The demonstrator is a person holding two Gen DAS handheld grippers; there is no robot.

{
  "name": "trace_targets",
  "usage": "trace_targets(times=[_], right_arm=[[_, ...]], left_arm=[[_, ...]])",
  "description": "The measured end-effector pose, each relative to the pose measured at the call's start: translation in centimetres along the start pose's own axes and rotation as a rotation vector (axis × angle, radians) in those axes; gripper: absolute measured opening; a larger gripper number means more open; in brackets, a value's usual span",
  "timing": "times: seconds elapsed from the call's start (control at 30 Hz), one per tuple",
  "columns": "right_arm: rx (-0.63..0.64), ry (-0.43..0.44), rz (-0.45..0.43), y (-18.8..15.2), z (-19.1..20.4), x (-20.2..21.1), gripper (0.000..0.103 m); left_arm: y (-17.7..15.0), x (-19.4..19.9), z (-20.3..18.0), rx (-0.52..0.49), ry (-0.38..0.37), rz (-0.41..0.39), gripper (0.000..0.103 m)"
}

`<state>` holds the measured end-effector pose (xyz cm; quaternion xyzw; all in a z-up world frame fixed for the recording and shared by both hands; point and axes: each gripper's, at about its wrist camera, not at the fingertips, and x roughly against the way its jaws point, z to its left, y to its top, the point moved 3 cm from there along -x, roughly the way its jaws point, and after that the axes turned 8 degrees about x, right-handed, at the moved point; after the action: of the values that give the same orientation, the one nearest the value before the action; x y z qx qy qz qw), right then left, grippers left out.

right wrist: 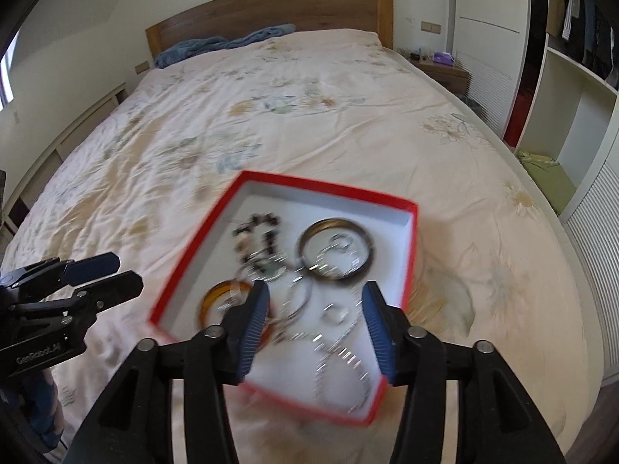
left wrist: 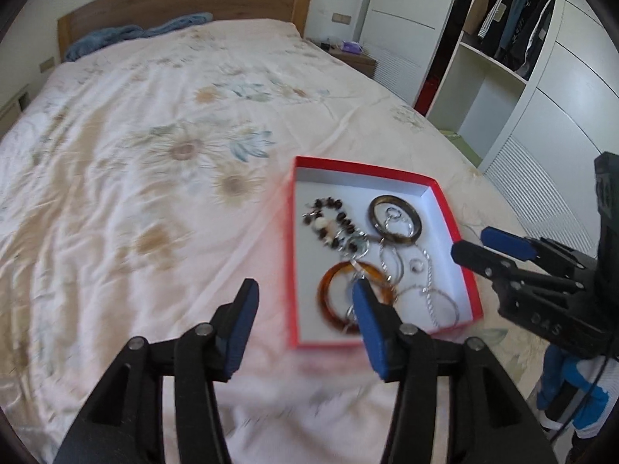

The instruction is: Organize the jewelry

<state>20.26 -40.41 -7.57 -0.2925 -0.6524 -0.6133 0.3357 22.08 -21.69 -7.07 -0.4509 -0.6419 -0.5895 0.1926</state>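
A red box (left wrist: 470, 282) with a white inside lies on the bed; it also shows in the right wrist view (right wrist: 413, 239). In it lie a dark bead bracelet (left wrist: 329, 224), a dark bangle (left wrist: 394, 220), an amber bangle (left wrist: 329, 290), a small ring (left wrist: 417, 266) and silver chains (left wrist: 429, 290). My left gripper (left wrist: 305, 305) is open and empty, above the box's near left corner. My right gripper (right wrist: 315, 309) is open and empty, over the box's near part, above the chains (right wrist: 340, 352) and ring (right wrist: 336, 315). The right gripper also shows in the left view (left wrist: 479, 245), at the box's right edge.
The bed (left wrist: 135, 154) has a floral cover, a wooden headboard (left wrist: 185, 0) and a blue blanket (left wrist: 127, 34) at its head. A nightstand (left wrist: 354, 58) and an open wardrobe (left wrist: 499, 38) stand to the right. The left gripper shows at the left in the right view (right wrist: 104, 274).
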Motion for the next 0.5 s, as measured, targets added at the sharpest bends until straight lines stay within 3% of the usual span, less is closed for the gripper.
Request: trace_targets(times=[0.5], right_arm=[[0.099,0.006,-0.098,-3.6,12.9,10.3,0.078]], left_arm=[[-6.6,14.1,7.0,0.016,0.211,-0.194,0.051]])
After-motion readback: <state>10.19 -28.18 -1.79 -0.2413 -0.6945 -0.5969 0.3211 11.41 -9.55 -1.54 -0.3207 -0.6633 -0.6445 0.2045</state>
